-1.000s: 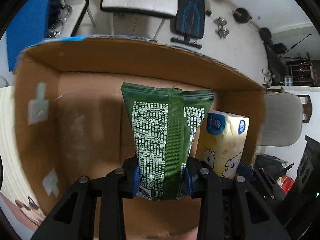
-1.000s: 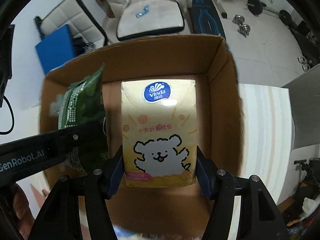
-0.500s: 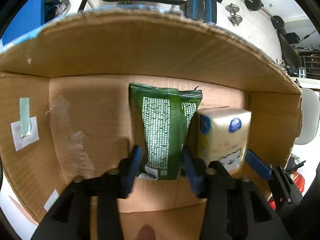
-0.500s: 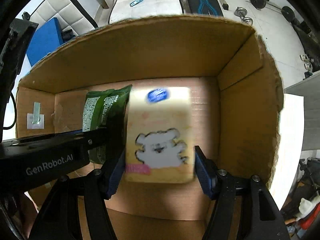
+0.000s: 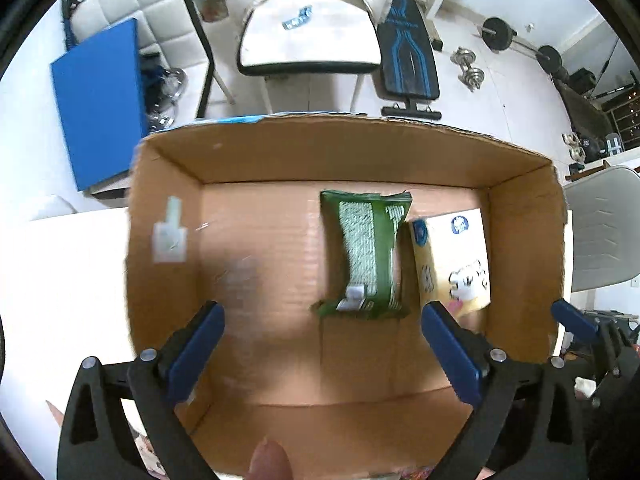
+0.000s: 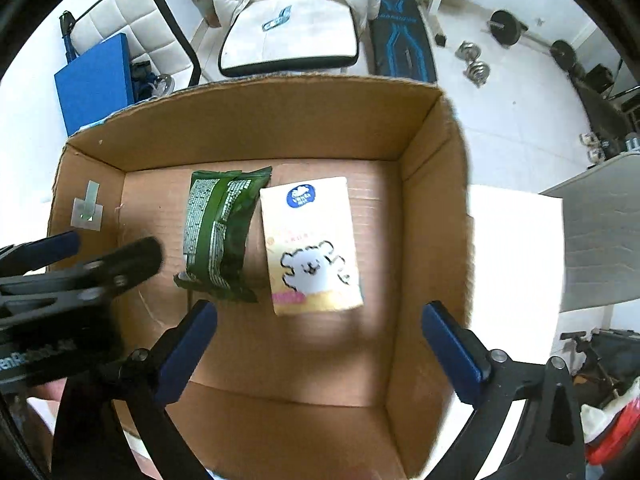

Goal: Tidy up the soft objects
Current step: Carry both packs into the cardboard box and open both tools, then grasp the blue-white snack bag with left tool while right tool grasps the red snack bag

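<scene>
A green packet (image 5: 366, 254) lies flat on the floor of an open cardboard box (image 5: 340, 160). A yellow tissue pack with a white dog picture (image 5: 452, 262) lies just right of it. Both show in the right wrist view too, the green packet (image 6: 218, 236) and the tissue pack (image 6: 312, 246) side by side in the box (image 6: 424, 208). My left gripper (image 5: 320, 340) is open and empty above the box's near side. My right gripper (image 6: 318, 340) is open and empty above the tissue pack's near end. The left gripper's fingers (image 6: 80, 264) cross the right wrist view.
The box stands on a white table (image 5: 60, 272). Beyond it are a white chair (image 5: 308, 46), a blue board (image 5: 100, 100), a weight bench (image 5: 408, 64) and dumbbells (image 5: 468, 70) on the floor. A grey chair (image 5: 600, 236) stands at the right.
Both grippers have opened and let go of the green packet and the tissue pack, which now lie in the box. Both grippers have pulled back and up.
</scene>
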Demonstrator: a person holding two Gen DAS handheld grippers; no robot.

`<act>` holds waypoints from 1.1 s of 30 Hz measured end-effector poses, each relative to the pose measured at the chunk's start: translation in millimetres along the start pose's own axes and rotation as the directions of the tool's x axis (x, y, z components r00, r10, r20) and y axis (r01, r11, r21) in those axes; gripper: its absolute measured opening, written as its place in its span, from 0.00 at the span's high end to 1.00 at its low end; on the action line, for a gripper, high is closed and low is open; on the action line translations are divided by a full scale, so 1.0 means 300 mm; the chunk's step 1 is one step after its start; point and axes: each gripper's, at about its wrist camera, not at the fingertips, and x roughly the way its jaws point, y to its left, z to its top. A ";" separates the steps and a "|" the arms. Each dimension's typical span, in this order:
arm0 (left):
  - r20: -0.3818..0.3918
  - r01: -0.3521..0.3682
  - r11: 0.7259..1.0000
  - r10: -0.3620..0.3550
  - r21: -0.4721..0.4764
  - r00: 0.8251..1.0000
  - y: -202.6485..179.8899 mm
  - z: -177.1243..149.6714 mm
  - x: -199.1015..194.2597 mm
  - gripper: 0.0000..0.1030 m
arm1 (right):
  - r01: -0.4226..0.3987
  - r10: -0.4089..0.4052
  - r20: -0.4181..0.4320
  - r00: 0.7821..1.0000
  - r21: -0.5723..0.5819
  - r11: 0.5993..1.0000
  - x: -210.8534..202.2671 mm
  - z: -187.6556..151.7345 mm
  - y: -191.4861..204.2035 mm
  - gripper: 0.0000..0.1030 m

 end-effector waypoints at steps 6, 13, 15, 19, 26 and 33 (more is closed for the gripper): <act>0.071 -0.016 1.000 0.017 -0.006 0.997 0.011 -0.065 -0.102 0.02 | 0.000 -0.001 0.061 0.998 0.022 1.000 -0.104 -0.077 0.011 0.00; 0.158 -0.015 1.000 0.012 0.020 0.987 -0.012 -0.150 -0.238 0.02 | -0.030 0.028 0.146 0.989 0.009 1.000 -0.268 -0.167 0.051 0.00; 0.181 -0.024 0.999 0.017 0.035 0.983 -0.028 -0.180 -0.276 0.02 | -0.049 0.046 0.164 0.985 0.008 0.999 -0.319 -0.204 0.060 0.00; 0.235 -0.051 0.996 0.032 0.073 0.971 -0.052 -0.271 -0.351 0.02 | -0.108 0.103 0.190 0.976 0.017 0.994 -0.396 -0.293 0.051 0.00; 0.227 -0.131 0.977 0.092 0.166 0.969 -0.065 -0.575 -0.283 0.02 | -0.076 0.070 0.146 0.987 0.037 0.996 -0.361 -0.565 -0.035 0.00; -0.013 -0.171 0.927 0.186 0.333 0.983 -0.134 -0.757 0.114 0.02 | -0.059 0.070 -0.078 0.995 0.133 0.989 -0.045 -0.835 -0.160 0.00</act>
